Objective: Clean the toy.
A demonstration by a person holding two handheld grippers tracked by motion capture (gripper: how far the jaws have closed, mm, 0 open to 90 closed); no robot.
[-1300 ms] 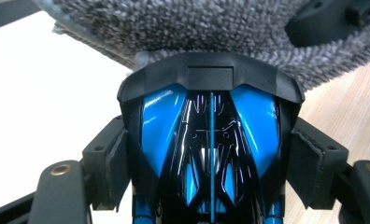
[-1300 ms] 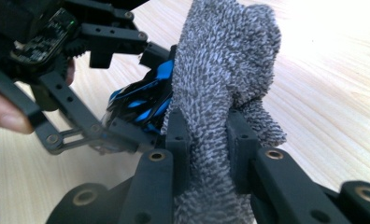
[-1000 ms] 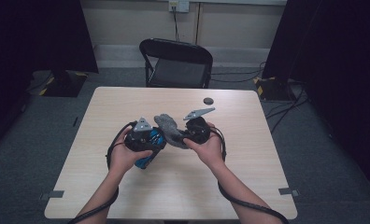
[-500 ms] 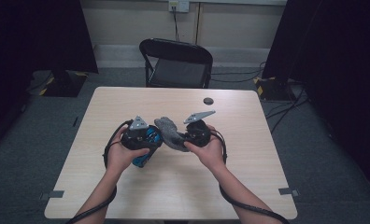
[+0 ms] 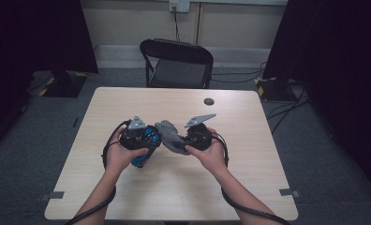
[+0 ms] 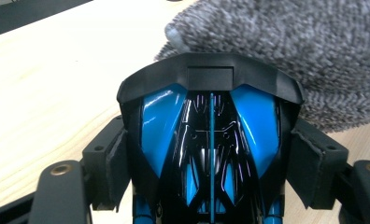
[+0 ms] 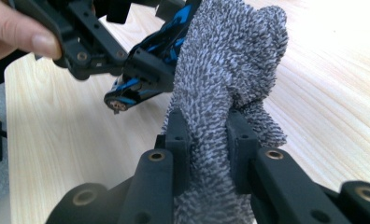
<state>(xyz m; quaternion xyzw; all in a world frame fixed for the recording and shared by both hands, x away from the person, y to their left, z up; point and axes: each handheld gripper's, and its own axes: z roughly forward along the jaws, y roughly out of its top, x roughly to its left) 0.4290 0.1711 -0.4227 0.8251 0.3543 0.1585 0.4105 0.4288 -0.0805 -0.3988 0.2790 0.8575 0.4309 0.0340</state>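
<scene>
1. The blue and black toy car (image 6: 210, 154) was clamped between the jaws of the left gripper (image 5: 144, 138), held above the middle of the desk (image 5: 183, 187), its nose pressing into the grey cloth (image 7: 230, 60).
2. The cloth hung bunched between the nearly closed jaws of the right gripper (image 7: 206, 154), just beside the car and touching it.
3. The car's body looked glossy and tapered; a firm wipe could probably have pushed it out of the left jaws, since they gripped only its sides.
4. The fluffy cloth might have snagged on the car's rear wing or wheels and pulled free of the right jaws.
5. Both items were lifted off the desk, so a slip would likely have dropped either one.
6. A small black disc (image 5: 208, 101) lay well apart near the far edge, out of harm's way.
</scene>
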